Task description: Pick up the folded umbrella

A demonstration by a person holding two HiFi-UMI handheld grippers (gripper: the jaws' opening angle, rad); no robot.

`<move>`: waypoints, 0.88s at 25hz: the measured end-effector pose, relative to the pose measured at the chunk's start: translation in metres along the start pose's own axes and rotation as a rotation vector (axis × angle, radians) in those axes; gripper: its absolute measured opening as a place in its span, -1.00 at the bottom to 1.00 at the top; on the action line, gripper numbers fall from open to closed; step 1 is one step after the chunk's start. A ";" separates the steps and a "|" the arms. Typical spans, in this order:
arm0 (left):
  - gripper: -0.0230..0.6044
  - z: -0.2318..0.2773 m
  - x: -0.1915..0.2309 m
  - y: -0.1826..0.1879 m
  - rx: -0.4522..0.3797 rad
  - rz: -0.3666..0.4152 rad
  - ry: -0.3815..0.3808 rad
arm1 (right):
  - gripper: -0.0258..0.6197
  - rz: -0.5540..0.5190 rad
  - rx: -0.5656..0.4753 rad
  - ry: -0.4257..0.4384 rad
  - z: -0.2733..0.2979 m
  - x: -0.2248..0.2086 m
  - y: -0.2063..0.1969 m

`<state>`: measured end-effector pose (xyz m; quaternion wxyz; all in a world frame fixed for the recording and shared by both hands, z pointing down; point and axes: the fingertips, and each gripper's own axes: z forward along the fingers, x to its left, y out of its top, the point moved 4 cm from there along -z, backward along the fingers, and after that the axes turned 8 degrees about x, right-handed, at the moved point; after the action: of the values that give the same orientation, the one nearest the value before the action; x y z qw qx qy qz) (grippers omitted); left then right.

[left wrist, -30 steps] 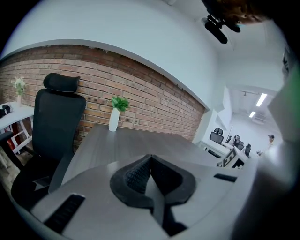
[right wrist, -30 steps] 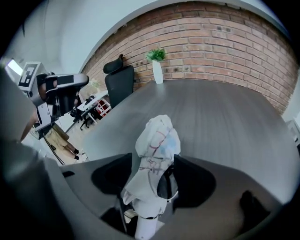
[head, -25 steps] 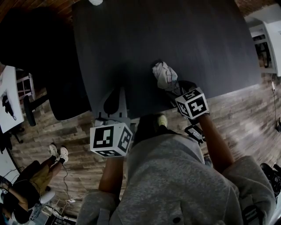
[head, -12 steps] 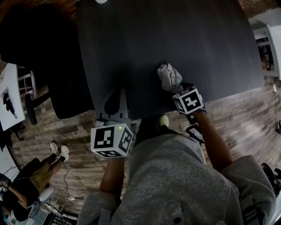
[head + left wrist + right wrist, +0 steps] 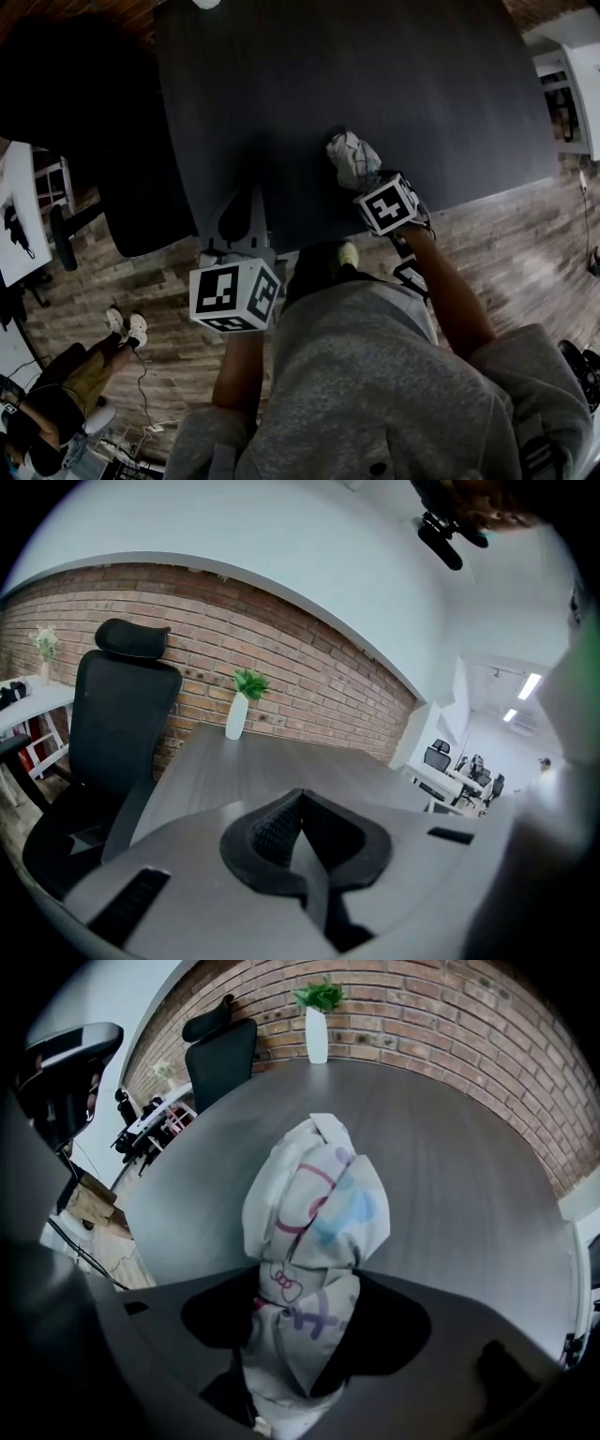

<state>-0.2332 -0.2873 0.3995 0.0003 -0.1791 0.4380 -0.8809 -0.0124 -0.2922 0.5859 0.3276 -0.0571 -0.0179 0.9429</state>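
Note:
The folded umbrella is a white bundle with pink and blue drawings, lying on the dark table near its front edge. My right gripper is at the umbrella's near end. In the right gripper view the umbrella runs away from the camera, and my right gripper is shut on its narrow near end. My left gripper hovers over the table's front edge, well left of the umbrella. It is shut, with nothing held.
A white vase with a green plant stands at the table's far end by the brick wall. A black office chair is at the table's left. A seated person is at lower left, white furniture at right.
My right gripper has moved forward and left along the table edge onto the umbrella's near end. The left gripper has stayed nearly still.

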 end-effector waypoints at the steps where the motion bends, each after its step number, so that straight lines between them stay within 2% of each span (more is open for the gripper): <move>1: -0.88 -0.001 0.001 0.000 -0.002 0.000 -0.003 | -0.02 -0.005 0.005 0.012 0.001 0.001 0.000; 7: -0.88 -0.008 0.000 0.004 -0.019 0.001 -0.015 | -0.06 -0.004 -0.015 0.055 -0.002 0.003 -0.005; 13: -0.88 -0.015 -0.005 0.002 -0.032 0.010 -0.018 | -0.07 0.020 -0.125 0.036 -0.016 -0.004 -0.013; 15: -0.88 -0.017 -0.009 0.001 -0.033 0.013 -0.022 | -0.07 0.027 -0.164 0.056 -0.022 -0.004 -0.016; 22: -0.88 -0.024 -0.028 0.003 -0.048 0.032 -0.035 | -0.07 0.075 -0.309 0.050 -0.062 -0.017 -0.018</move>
<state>-0.2150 -0.2662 0.3754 0.0178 -0.1872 0.4620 -0.8667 0.0194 -0.2884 0.5271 0.2799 -0.1307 -0.1523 0.9388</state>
